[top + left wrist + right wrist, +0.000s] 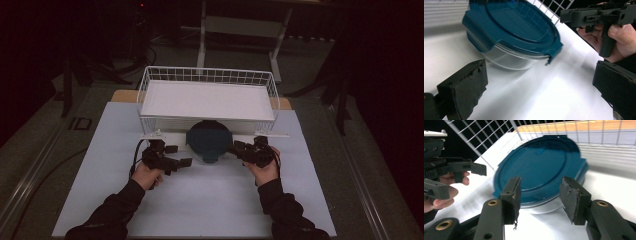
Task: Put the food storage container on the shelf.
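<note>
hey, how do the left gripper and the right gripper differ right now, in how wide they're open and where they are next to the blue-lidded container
The left gripper has its fingers spread wide, while the right gripper has its fingers about half open. The left gripper sits clear of the blue-lidded container, off to its left; the right gripper has its fingers at the container's right edge, though contact is unclear. Both are hand-held, black, point at the container and grip nothing.
</note>
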Demonstrator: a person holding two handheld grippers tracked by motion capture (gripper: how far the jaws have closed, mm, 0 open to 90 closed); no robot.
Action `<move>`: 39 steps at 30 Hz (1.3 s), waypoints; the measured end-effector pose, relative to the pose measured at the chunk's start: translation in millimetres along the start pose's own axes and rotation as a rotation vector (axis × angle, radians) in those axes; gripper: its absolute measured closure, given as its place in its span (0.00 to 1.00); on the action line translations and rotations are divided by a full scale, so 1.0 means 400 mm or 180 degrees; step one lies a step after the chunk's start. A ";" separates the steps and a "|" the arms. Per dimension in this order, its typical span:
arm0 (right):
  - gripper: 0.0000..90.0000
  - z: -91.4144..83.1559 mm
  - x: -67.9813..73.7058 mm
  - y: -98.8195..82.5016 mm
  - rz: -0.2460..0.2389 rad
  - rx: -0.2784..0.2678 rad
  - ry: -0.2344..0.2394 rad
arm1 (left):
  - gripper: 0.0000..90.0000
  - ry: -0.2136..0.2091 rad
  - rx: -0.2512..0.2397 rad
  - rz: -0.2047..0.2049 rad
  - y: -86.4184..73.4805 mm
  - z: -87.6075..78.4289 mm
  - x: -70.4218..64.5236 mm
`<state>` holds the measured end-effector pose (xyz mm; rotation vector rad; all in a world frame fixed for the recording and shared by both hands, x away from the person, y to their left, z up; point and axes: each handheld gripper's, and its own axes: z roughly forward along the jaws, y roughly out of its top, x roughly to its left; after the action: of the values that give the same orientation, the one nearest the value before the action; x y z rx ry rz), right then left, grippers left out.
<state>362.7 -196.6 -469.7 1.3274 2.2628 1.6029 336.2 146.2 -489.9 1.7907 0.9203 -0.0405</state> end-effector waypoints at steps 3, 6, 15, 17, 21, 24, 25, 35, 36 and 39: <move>0.62 -0.007 0.021 -0.007 -0.0011 0.0012 0.0050 | 0.00 0.0000 -0.0007 0.0011 -0.011 -0.014 -0.017; 0.67 -0.006 0.042 -0.020 -0.0016 0.0039 0.0102 | 0.00 0.0033 0.0009 0.0055 -0.020 -0.023 -0.028; 1.00 0.024 0.097 -0.071 -0.0120 0.0308 0.0278 | 0.00 0.0060 0.0073 0.0162 -0.051 -0.035 -0.051; 1.00 0.043 0.114 -0.087 -0.0133 0.0395 0.0360 | 0.00 0.0078 0.0087 0.0185 -0.061 -0.041 -0.059; 1.00 0.063 0.126 -0.100 -0.0163 0.0473 0.0390 | 0.00 0.0105 0.0066 0.0202 -0.066 -0.049 -0.067; 1.00 0.084 0.132 -0.107 -0.0188 0.0531 0.0382 | 0.00 0.0110 0.0061 0.0224 -0.072 -0.054 -0.071; 1.00 0.089 0.133 -0.107 -0.0202 0.0539 0.0365 | 0.00 0.0100 0.0047 0.0194 -0.076 -0.055 -0.070; 1.00 0.130 0.096 -0.099 -0.0102 0.0566 0.0204 | 0.00 0.0100 0.0021 0.0206 -0.079 -0.056 -0.068; 1.00 0.136 0.092 -0.096 -0.0096 0.0531 0.0161 | 0.00 0.0103 0.0030 0.0215 -0.080 -0.055 -0.067; 1.00 0.139 0.083 -0.083 -0.0083 0.0458 0.0118 | 0.00 0.0104 0.0022 0.0224 -0.080 -0.056 -0.067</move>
<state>349.8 -135.9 -508.0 1.3025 2.4483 1.4942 289.4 153.5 -493.9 1.8337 0.8804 0.0306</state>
